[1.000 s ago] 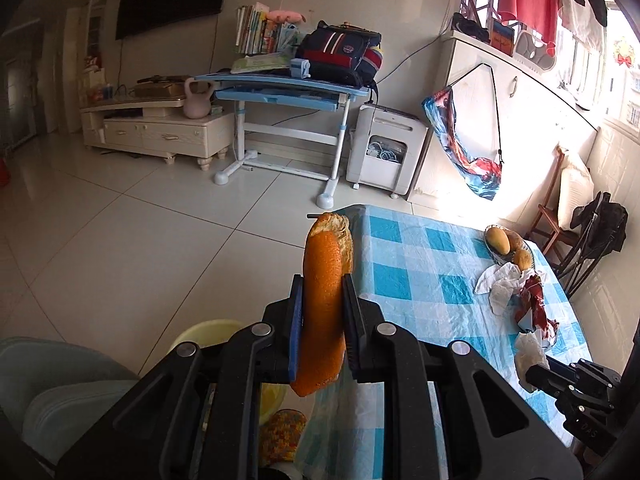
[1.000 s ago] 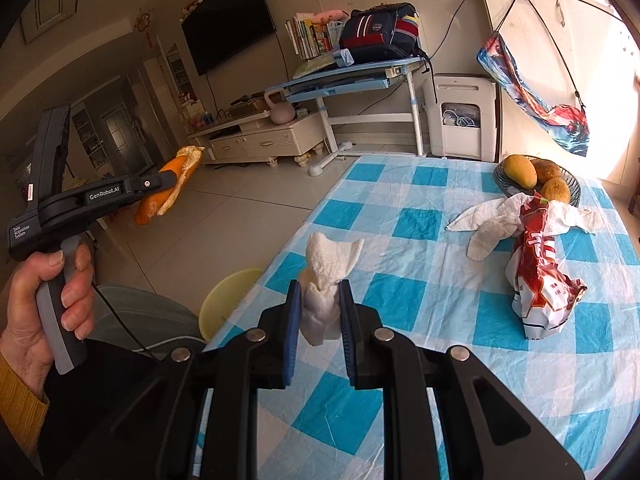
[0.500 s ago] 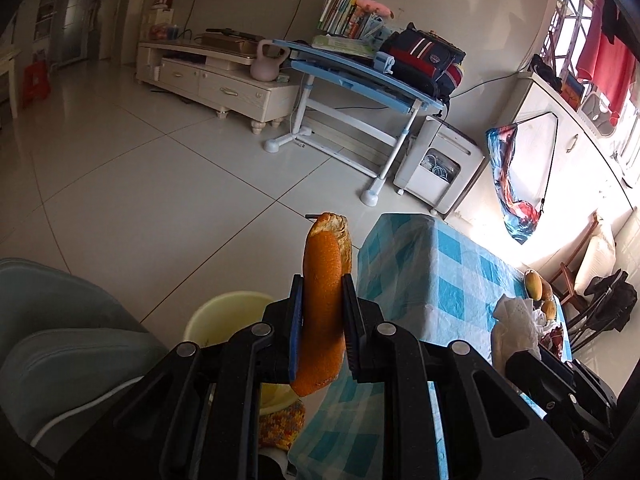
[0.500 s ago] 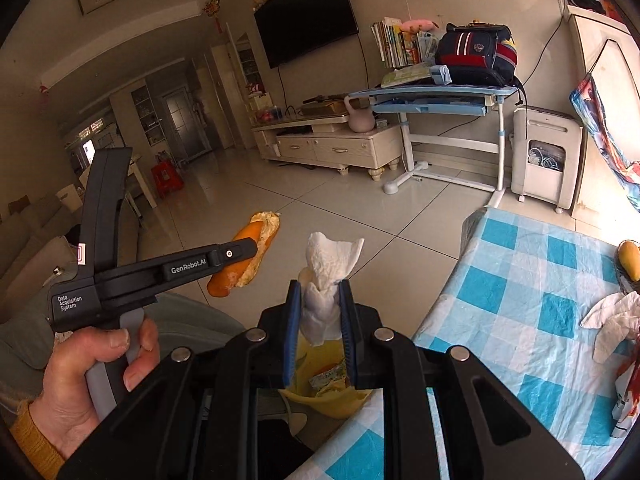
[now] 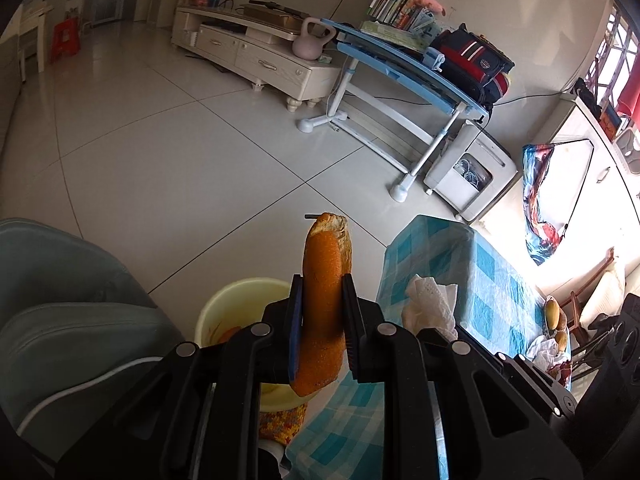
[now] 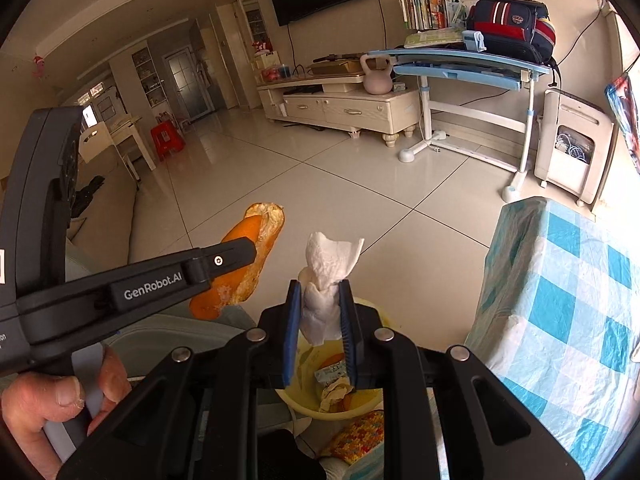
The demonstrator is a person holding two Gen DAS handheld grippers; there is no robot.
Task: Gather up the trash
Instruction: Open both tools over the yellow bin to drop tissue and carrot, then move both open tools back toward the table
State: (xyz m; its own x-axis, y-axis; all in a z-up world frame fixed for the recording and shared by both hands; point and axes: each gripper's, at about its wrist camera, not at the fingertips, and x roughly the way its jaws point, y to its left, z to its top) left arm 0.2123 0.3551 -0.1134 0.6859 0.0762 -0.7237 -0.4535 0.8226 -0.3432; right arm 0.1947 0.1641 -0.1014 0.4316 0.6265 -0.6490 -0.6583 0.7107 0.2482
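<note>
Tongs both clamp trash: left tongs orange peel, right tongs crumpled tissue.

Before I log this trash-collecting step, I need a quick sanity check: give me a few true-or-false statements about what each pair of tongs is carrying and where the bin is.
1. The left tongs are shut on an orange peel. True.
2. The right tongs are open and carry nothing. False: they are shut on a crumpled white tissue.
3. The yellow bin stands on the checked table. False: it sits low beside the blue checked table, under the tongs.
4. The bin already holds some scraps. True.
5. The tissue has been dropped into the bin. False: it sits gripped above it.
</note>
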